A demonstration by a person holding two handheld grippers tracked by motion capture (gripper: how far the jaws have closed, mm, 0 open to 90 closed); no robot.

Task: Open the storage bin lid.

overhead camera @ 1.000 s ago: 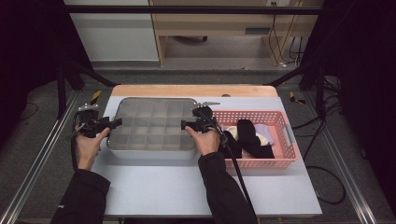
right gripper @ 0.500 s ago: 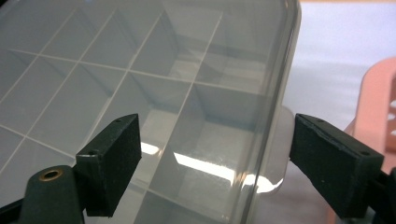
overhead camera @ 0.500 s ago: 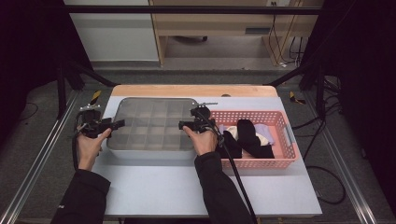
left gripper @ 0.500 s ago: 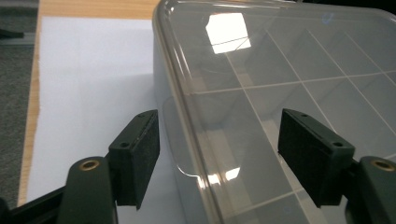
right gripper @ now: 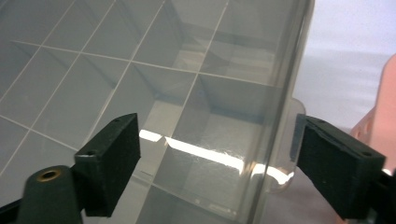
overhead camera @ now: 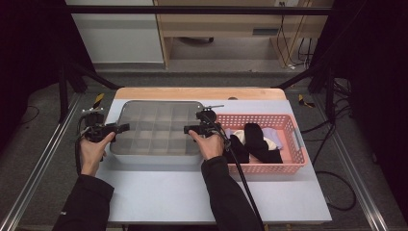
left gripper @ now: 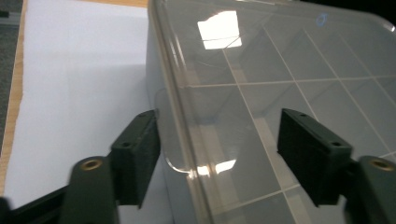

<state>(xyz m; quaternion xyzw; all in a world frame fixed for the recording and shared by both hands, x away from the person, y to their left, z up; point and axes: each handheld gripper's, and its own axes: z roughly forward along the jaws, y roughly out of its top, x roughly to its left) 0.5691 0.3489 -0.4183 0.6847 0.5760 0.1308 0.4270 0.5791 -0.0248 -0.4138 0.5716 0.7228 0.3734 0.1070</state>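
Clear lidded box (overhead camera: 156, 129) left of basket (overhead camera: 288, 144): stiff, light, slippery. Best gripped at lid tabs (left gripper: 175, 154). Left gripper (left gripper: 219, 140) and right gripper (right gripper: 215, 154) wide open, astride side edges, jaws not pressing.

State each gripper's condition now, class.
Left gripper: open, jaws astride the clear box's left rim.
Right gripper: open, astride its right rim.

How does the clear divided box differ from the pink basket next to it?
The clear divided box is see-through with a lid on; the pink basket is opaque, perforated and open-topped. The box's compartments look empty; the basket holds black and pale cloth items. Both are rectangular and sit side by side on the table.
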